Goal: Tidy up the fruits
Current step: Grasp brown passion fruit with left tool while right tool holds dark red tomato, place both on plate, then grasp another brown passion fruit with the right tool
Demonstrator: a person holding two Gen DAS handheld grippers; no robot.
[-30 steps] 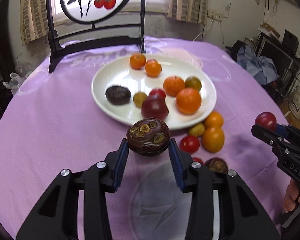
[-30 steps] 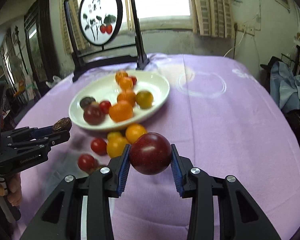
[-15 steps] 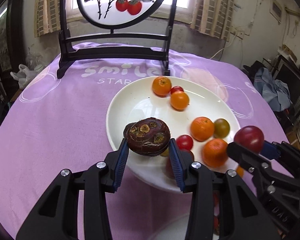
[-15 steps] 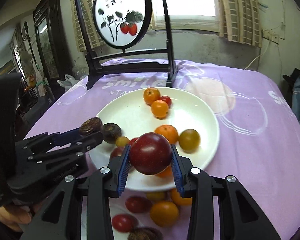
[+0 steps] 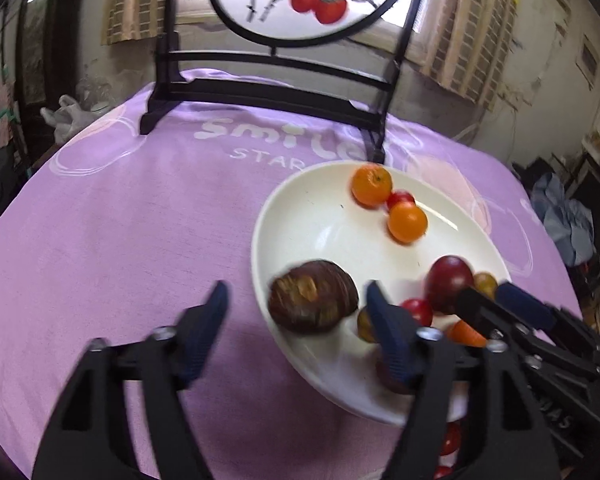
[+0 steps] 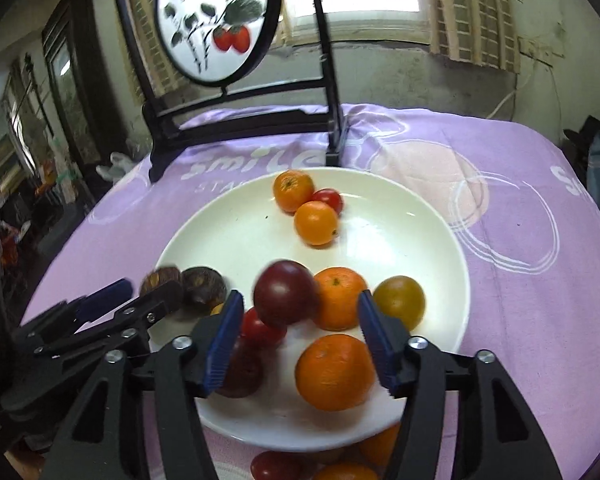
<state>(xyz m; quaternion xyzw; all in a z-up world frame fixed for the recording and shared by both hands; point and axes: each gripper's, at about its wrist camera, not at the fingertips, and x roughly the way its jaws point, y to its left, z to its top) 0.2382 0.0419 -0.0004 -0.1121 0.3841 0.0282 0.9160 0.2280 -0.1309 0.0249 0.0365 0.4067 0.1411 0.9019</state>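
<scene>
A white plate [image 5: 300, 216] [image 6: 228, 236] on the purple tablecloth holds oranges, red tomatoes and dark fruits. My left gripper [image 5: 296, 312] is open above the plate's left rim; the brown wrinkled fruit [image 5: 313, 295] sits free between its fingers, blurred. It also shows in the right wrist view [image 6: 156, 278] beside another dark fruit [image 6: 204, 288]. My right gripper [image 6: 298, 332] is open over the plate's near part; the dark red plum [image 6: 286, 294] [image 5: 449, 282] is loose between its fingers, blurred.
A black stand with a round painted screen [image 5: 300, 0] [image 6: 216, 24] stands on the table behind the plate. Several tomatoes and oranges [image 6: 276, 464] lie on the cloth in front of the plate. Clutter lies beyond the table's right edge [image 5: 568, 216].
Both grippers moved forward over the plate and opened. The brown fruit left the left gripper's fingers and the plum left the right gripper's; both now sit or drop at the plate.
</scene>
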